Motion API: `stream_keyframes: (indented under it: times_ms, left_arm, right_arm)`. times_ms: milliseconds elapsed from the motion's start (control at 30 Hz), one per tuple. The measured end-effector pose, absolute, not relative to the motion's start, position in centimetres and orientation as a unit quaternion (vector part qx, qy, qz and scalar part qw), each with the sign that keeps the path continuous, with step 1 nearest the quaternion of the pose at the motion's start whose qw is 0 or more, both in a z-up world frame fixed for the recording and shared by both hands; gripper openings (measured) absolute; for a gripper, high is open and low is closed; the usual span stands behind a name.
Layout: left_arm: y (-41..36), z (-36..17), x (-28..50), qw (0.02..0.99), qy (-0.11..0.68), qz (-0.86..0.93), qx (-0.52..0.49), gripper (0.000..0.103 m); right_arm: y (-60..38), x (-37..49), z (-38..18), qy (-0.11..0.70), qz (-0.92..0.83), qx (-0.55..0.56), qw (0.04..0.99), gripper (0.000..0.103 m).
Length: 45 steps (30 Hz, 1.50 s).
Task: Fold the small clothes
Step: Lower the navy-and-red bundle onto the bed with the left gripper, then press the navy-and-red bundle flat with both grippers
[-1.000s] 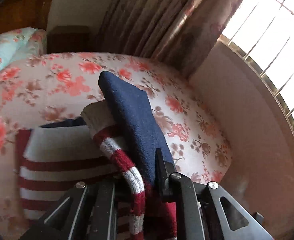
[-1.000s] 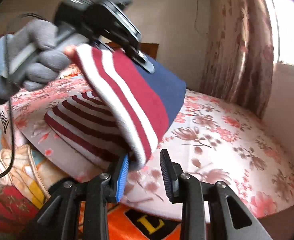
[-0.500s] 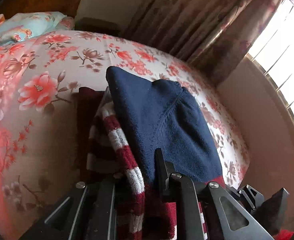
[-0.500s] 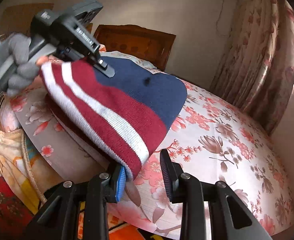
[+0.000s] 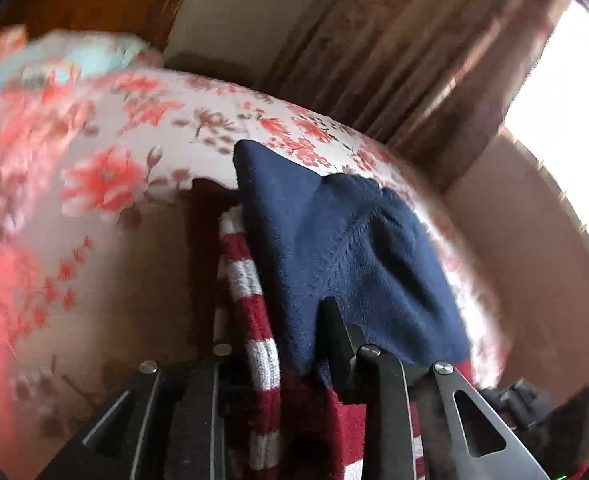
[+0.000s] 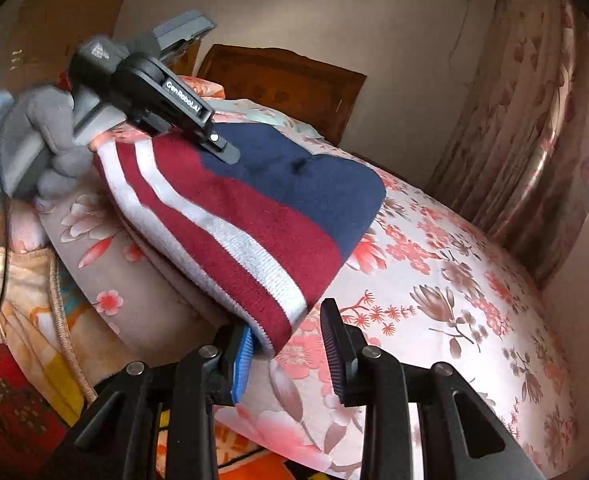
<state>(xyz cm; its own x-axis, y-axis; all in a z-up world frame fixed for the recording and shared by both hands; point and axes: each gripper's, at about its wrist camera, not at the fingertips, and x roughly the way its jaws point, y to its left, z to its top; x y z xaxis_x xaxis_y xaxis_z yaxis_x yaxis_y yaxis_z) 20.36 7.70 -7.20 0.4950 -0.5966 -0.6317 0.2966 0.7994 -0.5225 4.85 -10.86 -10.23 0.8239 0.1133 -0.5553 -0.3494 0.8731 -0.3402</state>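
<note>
Both grippers have carried the knitted navy, maroon and white-striped garment down onto the floral-sheeted bed, presumably to flatten its fold. Left gripper pinches one striped end; right gripper, partly spread, has the other corner between its jaws.

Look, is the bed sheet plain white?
No, the sheet is covered with red and brown flowers all around the striped sweater.

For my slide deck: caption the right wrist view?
Both grippers lay a striped knit garment across the floral bedsheet.
</note>
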Motion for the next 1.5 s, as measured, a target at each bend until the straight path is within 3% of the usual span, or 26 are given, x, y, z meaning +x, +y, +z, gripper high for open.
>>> stream_keyframes:
  times_ms: [33,67,100,200,300,500,667,900,1067,1200,1500]
  left_arm:
    - [8.0,-7.1,20.3,0.847,0.427,-0.259,-0.180,0.003]
    - [8.2,-6.7,20.2,0.853,0.425,-0.247,-0.176,0.077]
    - [8.6,-6.1,19.8,0.862,0.417,-0.234,-0.172,0.103]
    - [10.0,-3.1,16.7,0.910,0.355,-0.143,-0.156,0.103]
    - [9.7,-0.9,11.9,0.922,0.302,-0.189,-0.154,0.103]
    - [2.8,-4.1,9.9,0.909,0.353,-0.220,-0.036,0.103]
    - [1.1,-6.4,11.7,0.906,0.379,-0.189,0.022,0.103]
    - [1.6,-2.4,12.9,0.918,0.346,-0.195,-0.011,0.103]
    - [0.2,-6.2,16.5,0.897,0.420,-0.131,0.040,0.103]
    - [1.1,-7.1,15.8,0.906,0.398,-0.142,0.028,0.103]
    - [1.0,-7.3,15.2,0.911,0.388,-0.137,0.027,0.103]
  right_arm:
    - [-10.8,4.7,-10.2,0.270,0.128,-0.223,0.928,0.032]
    - [-10.9,4.6,-10.0,0.272,0.134,-0.223,0.927,0.032]
    - [-11.1,4.5,-9.8,0.273,0.144,-0.219,0.926,0.032]
    - [-12.1,3.0,-8.8,0.260,0.198,-0.198,0.924,0.032]
    - [-13.5,2.0,-6.9,0.233,0.227,-0.152,0.933,0.032]
    - [-12.0,3.7,-5.9,0.225,0.241,-0.140,0.934,0.030]
    - [-10.5,6.6,-9.4,0.286,0.237,-0.172,0.912,0.028]
    - [-12.1,8.5,-5.8,0.270,0.222,-0.136,0.927,0.025]
    - [-12.7,14.3,-5.5,0.288,0.176,-0.113,0.935,0.027]
    - [-13.4,16.4,-6.8,0.324,0.180,-0.075,0.926,0.027]
    - [-13.6,16.2,-6.8,0.318,0.184,-0.071,0.927,0.028]
